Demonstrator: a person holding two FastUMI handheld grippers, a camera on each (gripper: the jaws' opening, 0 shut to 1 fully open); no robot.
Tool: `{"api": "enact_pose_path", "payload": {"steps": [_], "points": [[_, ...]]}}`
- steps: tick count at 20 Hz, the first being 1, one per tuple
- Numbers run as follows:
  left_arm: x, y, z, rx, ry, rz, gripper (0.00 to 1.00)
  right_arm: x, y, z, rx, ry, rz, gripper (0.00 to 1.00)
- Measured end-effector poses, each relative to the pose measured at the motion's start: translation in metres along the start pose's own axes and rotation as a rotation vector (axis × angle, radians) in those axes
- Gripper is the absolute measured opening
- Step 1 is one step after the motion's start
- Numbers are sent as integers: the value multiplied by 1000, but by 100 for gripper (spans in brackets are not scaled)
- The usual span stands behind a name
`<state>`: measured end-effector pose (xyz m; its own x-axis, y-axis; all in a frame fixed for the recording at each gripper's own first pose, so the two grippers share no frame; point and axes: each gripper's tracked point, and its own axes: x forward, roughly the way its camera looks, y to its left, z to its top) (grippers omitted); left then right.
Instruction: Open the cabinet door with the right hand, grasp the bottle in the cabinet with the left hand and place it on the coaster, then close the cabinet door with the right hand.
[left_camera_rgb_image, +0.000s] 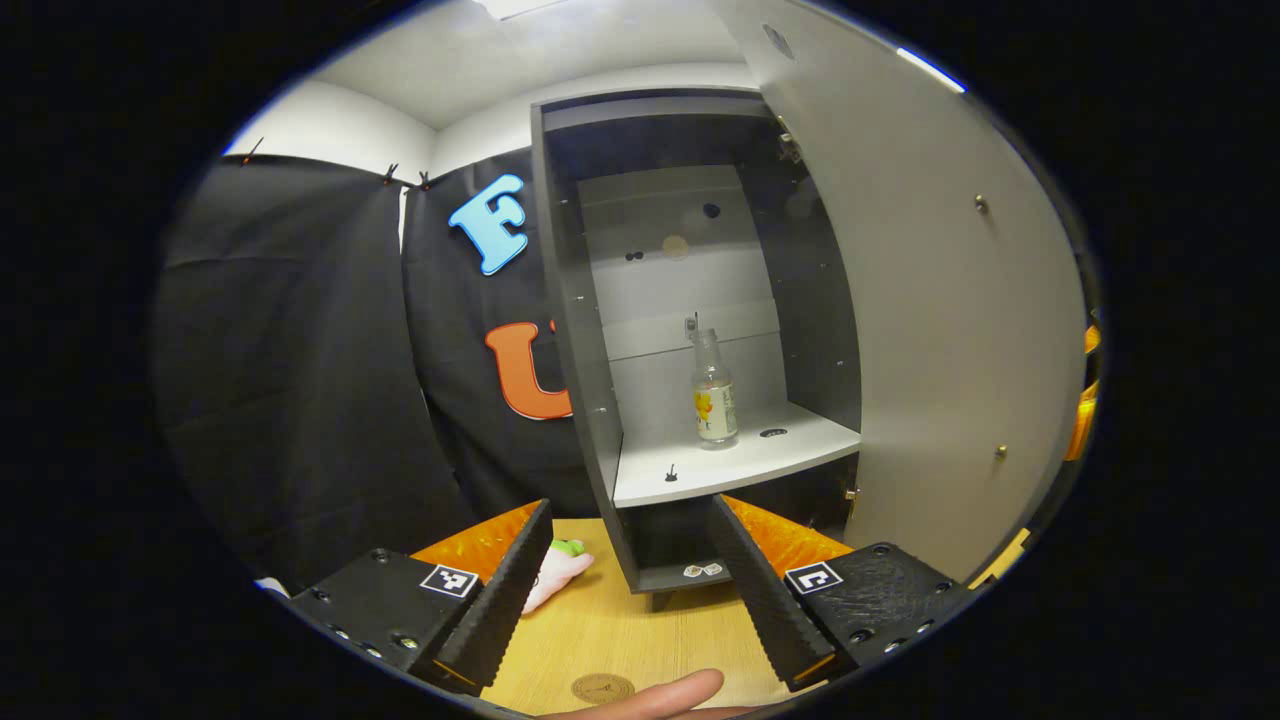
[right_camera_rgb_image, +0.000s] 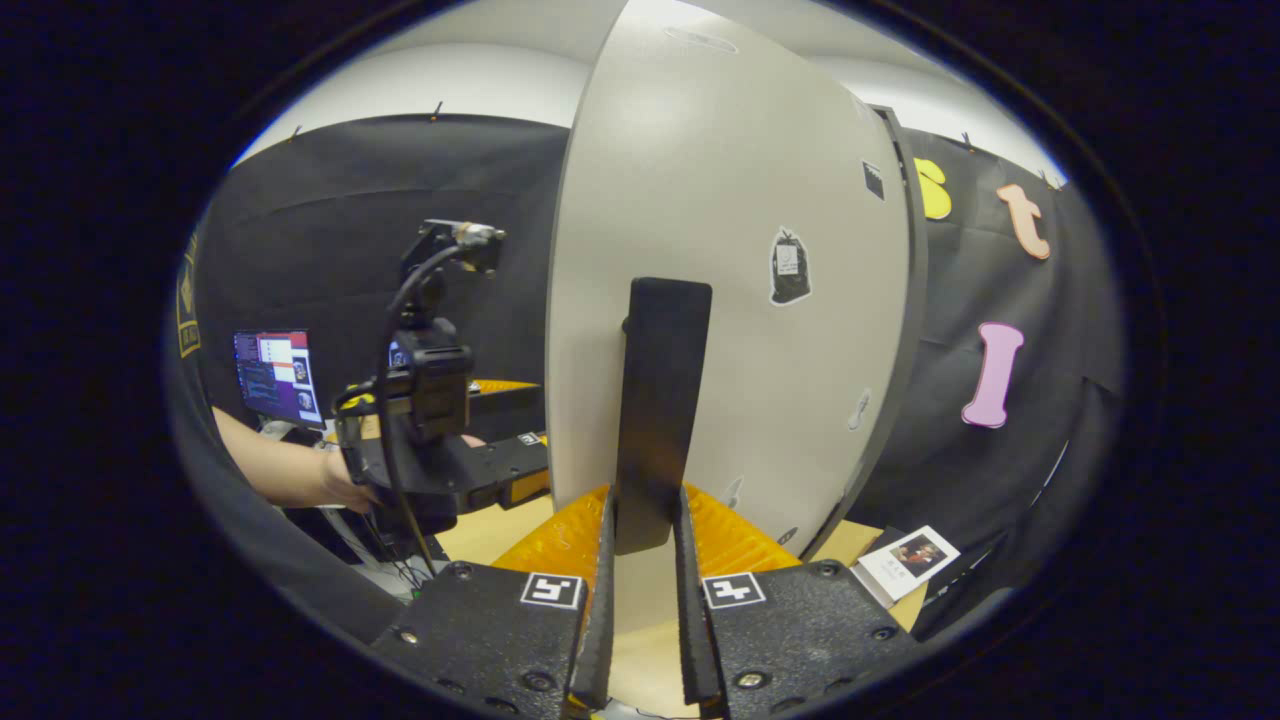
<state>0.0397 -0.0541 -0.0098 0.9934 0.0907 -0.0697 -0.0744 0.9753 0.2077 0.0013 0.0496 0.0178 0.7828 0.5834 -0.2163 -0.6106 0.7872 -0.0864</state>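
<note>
My right gripper (right_camera_rgb_image: 642, 560) grips the door handle (right_camera_rgb_image: 655, 410); left gripper (left_camera_rgb_image: 630, 580) gapes toward the bottle (left_camera_rgb_image: 714, 392).

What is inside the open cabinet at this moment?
A clear bottle with a yellow label stands upright on the cabinet's pale shelf, near the back. Small dark marks dot the shelf and back panel. The dark space below the shelf is too shadowed to judge.
</note>
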Motion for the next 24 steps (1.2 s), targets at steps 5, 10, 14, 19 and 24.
{"api": "enact_pose_path", "payload": {"steps": [5,10,14,19,24], "points": [[30,-41,21,11,-27,15,95,-16,-12,-8,0,31,-29,30],[78,-70,43,6,-72,-50,94,-32,-28,-21,54,87,-157,34],[125,-83,63,10,-120,-78,95,-67,-56,-41,50,207,-375,41],[183,-89,67,5,-137,-68,95,-96,-85,-60,193,223,-631,38],[234,-92,61,-17,-128,-41,95,-119,-97,-75,256,243,-763,79]]}}
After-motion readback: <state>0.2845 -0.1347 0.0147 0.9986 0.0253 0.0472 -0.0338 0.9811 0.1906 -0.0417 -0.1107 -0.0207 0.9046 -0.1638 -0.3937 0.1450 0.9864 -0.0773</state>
